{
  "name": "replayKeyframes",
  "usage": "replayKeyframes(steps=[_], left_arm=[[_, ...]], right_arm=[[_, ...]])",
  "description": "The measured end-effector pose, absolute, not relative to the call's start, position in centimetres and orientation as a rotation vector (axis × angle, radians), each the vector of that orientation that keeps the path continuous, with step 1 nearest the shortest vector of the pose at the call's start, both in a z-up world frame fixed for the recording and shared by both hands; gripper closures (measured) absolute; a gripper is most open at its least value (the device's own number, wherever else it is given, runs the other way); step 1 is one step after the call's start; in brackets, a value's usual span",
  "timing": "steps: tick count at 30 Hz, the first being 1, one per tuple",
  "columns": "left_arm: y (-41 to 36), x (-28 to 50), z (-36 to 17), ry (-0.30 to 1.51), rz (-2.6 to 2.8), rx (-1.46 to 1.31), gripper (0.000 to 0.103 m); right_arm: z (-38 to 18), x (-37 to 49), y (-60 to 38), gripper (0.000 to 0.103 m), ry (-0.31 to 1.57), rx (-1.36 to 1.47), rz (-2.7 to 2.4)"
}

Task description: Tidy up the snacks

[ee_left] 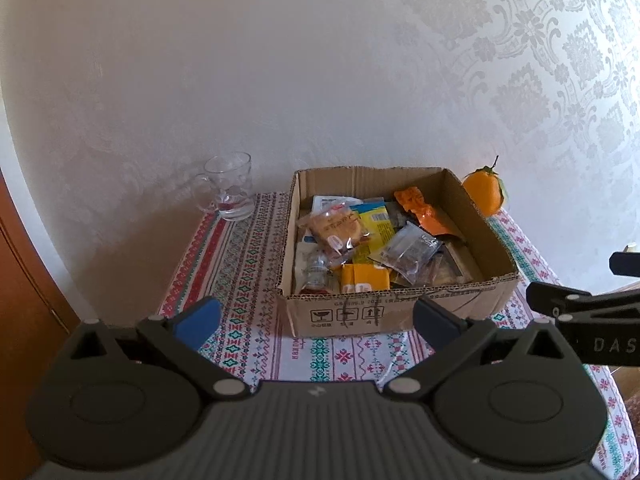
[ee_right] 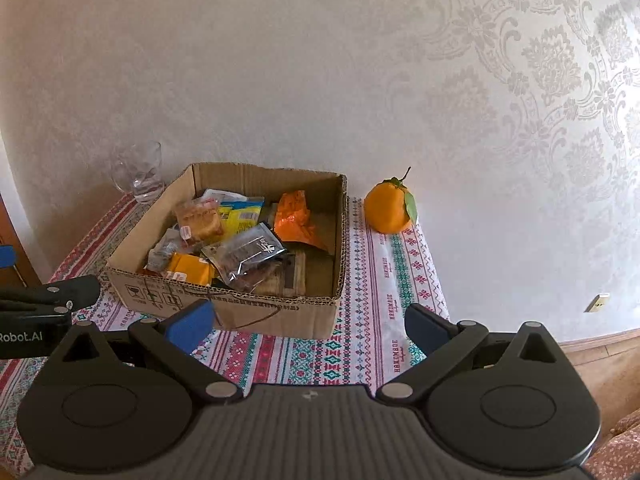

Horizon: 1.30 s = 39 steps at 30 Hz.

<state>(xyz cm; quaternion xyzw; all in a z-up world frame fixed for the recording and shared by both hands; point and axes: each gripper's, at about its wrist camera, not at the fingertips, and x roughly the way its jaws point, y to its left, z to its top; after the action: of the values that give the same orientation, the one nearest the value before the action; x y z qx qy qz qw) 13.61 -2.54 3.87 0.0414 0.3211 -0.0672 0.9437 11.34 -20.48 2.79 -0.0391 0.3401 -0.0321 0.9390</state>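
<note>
Both the left gripper (ee_left: 316, 320) and right gripper (ee_right: 308, 326) hang spread wide and empty, short of the cardboard box (ee_left: 396, 312) where the snack packets (ee_left: 408, 248) sit piled. Honestly, those slick wrappers overlap, so a pinch could drag two or slip.

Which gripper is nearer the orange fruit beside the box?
Right, as best the views show. The right gripper sits before the box's right half, the orange ahead and slightly right. The left gripper is further left, the fruit beyond the box's far right corner.
</note>
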Motion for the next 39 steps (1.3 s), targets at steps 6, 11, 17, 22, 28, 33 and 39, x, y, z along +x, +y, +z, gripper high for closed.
replayKeyframes(steps=[6, 11, 17, 22, 28, 33, 39], left_arm=[[-2.54, 13.39, 4.05, 0.652, -0.136, 0.083, 0.001], [-2.49, 13.33, 4.02, 0.652, -0.135, 0.084, 0.001], [-2.39, 13.26, 4.11, 0.648, -0.132, 0.084, 0.001], [-2.30, 13.22, 4.14, 0.650, -0.130, 0.083, 0.001], [-2.28, 13.09, 4.24, 0.644, -0.127, 0.082, 0.001], [-2.40, 13.03, 4.29, 0.641, -0.119, 0.080, 0.001], [-2.39, 12.93, 4.34, 0.640, -0.118, 0.079, 0.001]], right_arm=[[3.05, 10.96, -20.16, 0.000, 0.685, -0.090, -0.063], [3.20, 10.76, -20.09, 0.000, 0.682, -0.092, -0.060], [3.27, 10.71, -20.01, 0.000, 0.679, -0.093, -0.057], [3.27, 10.68, -19.90, 0.000, 0.683, -0.096, -0.055], [3.30, 10.72, -19.88, 0.000, 0.684, -0.098, -0.059], [3.32, 10.77, -19.97, 0.000, 0.683, -0.103, -0.061], [3.26, 10.75, -19.91, 0.000, 0.682, -0.104, -0.063]])
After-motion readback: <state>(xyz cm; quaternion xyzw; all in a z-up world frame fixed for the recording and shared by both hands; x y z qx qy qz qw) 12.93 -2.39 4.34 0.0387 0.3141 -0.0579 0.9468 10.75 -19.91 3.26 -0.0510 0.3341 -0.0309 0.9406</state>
